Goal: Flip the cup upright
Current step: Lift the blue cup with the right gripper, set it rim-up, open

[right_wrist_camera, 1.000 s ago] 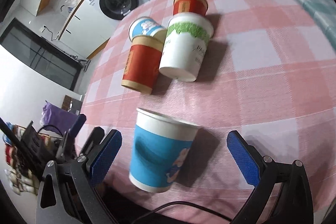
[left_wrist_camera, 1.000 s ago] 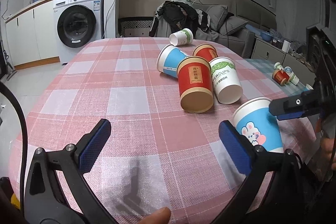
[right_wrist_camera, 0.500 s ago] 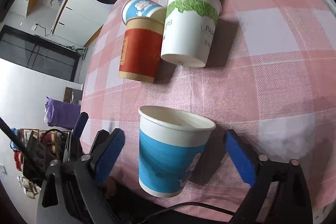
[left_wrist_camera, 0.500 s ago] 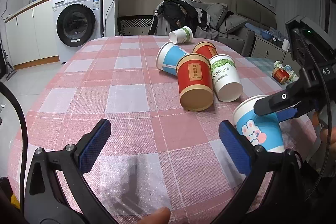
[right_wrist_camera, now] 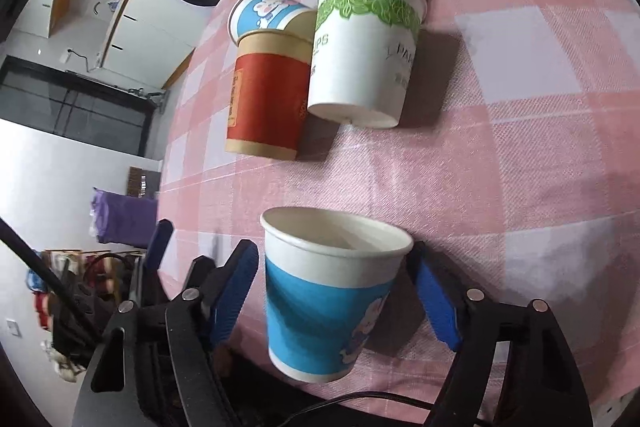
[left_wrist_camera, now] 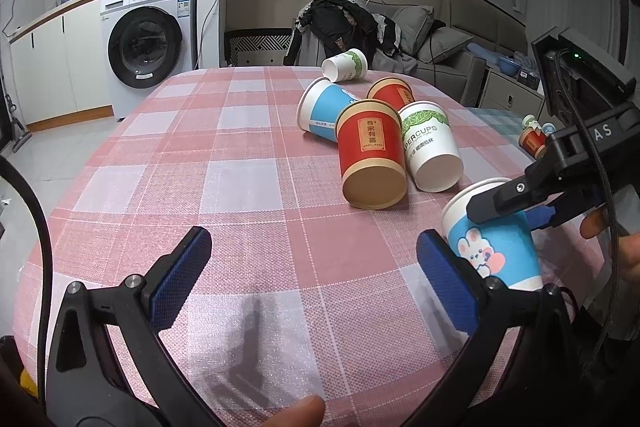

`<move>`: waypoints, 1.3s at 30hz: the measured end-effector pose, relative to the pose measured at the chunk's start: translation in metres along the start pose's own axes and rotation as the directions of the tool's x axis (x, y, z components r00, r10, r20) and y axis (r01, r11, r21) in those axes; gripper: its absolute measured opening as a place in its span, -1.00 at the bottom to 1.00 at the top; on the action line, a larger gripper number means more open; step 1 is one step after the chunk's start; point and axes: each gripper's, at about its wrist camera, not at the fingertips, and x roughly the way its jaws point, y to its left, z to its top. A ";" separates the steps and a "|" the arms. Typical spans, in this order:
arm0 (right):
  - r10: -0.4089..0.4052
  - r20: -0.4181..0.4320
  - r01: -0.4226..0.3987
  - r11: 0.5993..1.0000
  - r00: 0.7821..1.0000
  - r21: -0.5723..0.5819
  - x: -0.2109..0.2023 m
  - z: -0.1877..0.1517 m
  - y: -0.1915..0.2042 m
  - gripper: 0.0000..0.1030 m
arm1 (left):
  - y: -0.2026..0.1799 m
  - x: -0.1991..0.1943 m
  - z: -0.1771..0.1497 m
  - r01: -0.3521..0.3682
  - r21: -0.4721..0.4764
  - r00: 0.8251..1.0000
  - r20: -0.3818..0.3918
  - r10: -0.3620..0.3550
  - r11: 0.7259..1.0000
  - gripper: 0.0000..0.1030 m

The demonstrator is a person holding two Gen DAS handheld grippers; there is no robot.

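A blue and white paper cup with a rabbit picture (right_wrist_camera: 332,291) stands upright near the table's near edge, between the blue pads of my right gripper (right_wrist_camera: 334,291). The jaws sit close on both sides of the cup; a thin gap shows at each pad. The same cup shows in the left wrist view (left_wrist_camera: 494,247), with the right gripper's finger (left_wrist_camera: 504,197) across its rim. My left gripper (left_wrist_camera: 312,279) is open and empty above the tablecloth, left of the cup.
Several cups lie on their sides in a cluster further in: a red cup (left_wrist_camera: 370,157), a white green-leaf cup (left_wrist_camera: 430,151), a blue cup (left_wrist_camera: 320,109), another red cup (left_wrist_camera: 390,93), a small white cup (left_wrist_camera: 346,65). The pink checked tablecloth (left_wrist_camera: 200,167) covers the table.
My right gripper has moved in around the upright blue cup and its jaws have narrowed to the cup's sides. The left gripper has stayed still.
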 end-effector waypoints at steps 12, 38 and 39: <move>0.045 0.092 -0.039 0.997 0.995 -0.069 -0.023 -0.006 0.003 0.29 | -0.001 0.000 0.000 -0.004 0.003 1.000 -0.002 0.004 1.000 0.98; 0.050 0.695 0.306 0.873 0.718 -0.379 -0.029 -0.071 0.029 0.26 | -0.006 0.007 -0.006 0.004 0.021 1.000 -0.012 -0.004 1.000 0.98; 0.046 0.698 0.310 0.874 0.715 -0.375 -0.027 -0.071 0.028 0.26 | -0.007 0.008 -0.006 0.003 0.022 1.000 -0.013 -0.003 1.000 0.98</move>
